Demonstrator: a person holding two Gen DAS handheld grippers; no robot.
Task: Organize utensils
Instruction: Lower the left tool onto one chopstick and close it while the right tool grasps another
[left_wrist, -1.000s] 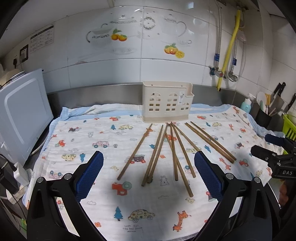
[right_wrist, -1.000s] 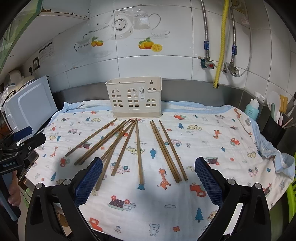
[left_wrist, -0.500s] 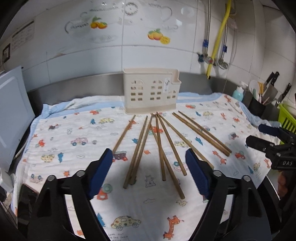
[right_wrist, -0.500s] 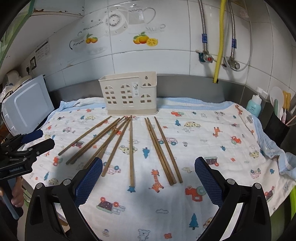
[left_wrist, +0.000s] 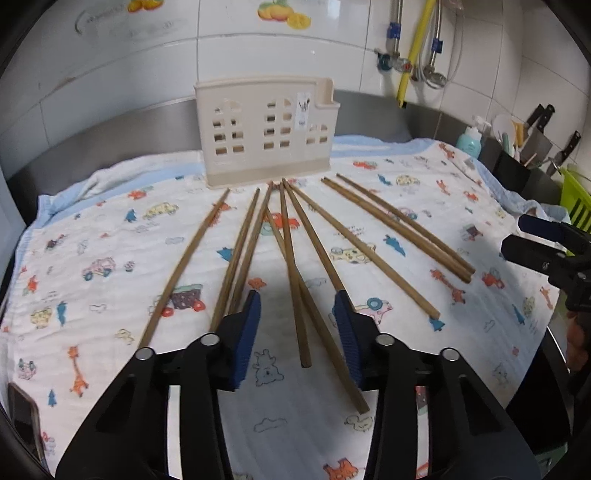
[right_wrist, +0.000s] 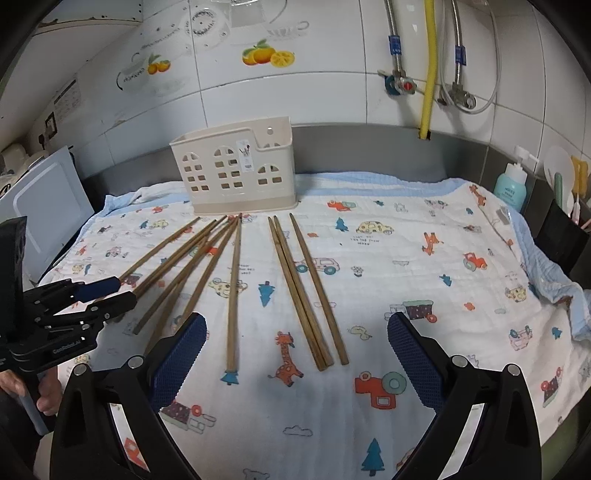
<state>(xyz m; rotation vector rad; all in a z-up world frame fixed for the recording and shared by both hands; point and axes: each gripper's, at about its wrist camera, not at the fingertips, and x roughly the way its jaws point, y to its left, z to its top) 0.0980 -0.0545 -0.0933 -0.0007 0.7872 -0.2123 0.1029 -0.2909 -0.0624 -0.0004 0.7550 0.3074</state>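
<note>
Left wrist view, left gripper (left_wrist: 297, 321) jaws just been closing around two chopsticks (left_wrist: 295, 280) on the printed cloth (left_wrist: 110, 236), pads not yet touching, right gripper (right_wrist: 295, 347) wide open, empty, cream utensil holder (left_wrist: 264, 129) behind.

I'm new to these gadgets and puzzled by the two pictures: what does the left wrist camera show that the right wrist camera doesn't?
Only the left wrist view shows the knives at the far right and the green rack.

Only the right wrist view shows the white appliance at the left and the person's hand.

Both show the chopsticks fanned on the printed cloth, the cream holder, and the yellow hose.
</note>
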